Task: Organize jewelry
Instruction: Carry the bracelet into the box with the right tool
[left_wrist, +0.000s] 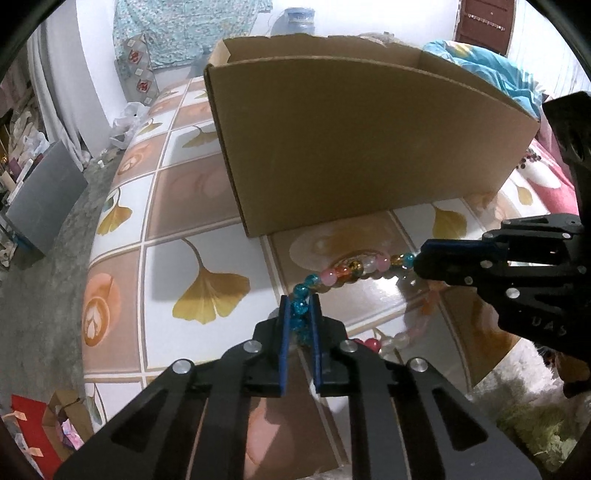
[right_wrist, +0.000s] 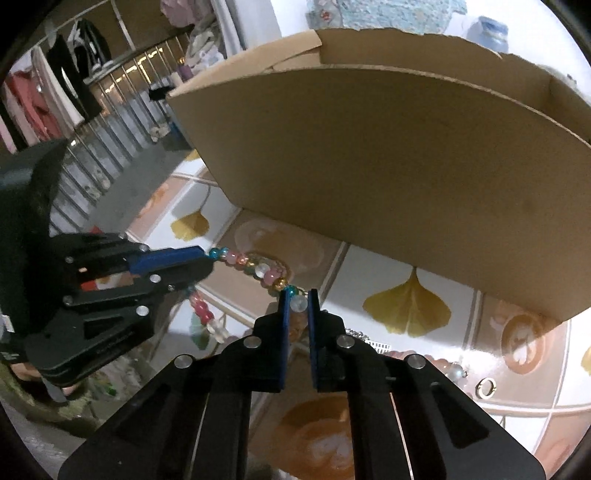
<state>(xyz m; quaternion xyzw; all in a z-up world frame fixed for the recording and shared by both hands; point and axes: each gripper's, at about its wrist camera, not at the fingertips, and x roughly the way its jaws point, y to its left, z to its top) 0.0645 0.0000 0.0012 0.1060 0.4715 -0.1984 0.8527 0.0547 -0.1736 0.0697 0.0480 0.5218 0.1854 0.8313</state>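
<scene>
**Both hand-held grippers pinched on one beaded bracelet**

The left hand-held gripper has its blue pads nearly together, clamped on the blue beads at one end of a beaded bracelet. The right hand-held gripper is closed just as narrowly on a clear, whitish bead at the other end of the same bracelet. No empty gap shows in either — the beads fill the space between the pads.

The bracelet is a loop of mixed beads: blue, pink, amber, clear and red. Its upper run stretches between the two grippers, while the lower part sags toward the bench. From the left wrist view the right hand-held gripper comes in from the right edge, its tip on a blue bead. From the right wrist view the left hand-held gripper enters from the left.

The bracelet sits just in front of an open cardboard box, which stands on the bench with its near wall facing both cameras; the box and the bracelet are near each other but apart. The bench wears a glossy cover printed with ginkgo leaves and coffee cups. In the right wrist view a small gold ring and another string of pale beads lie on the bench to the right of the gripper.
</scene>
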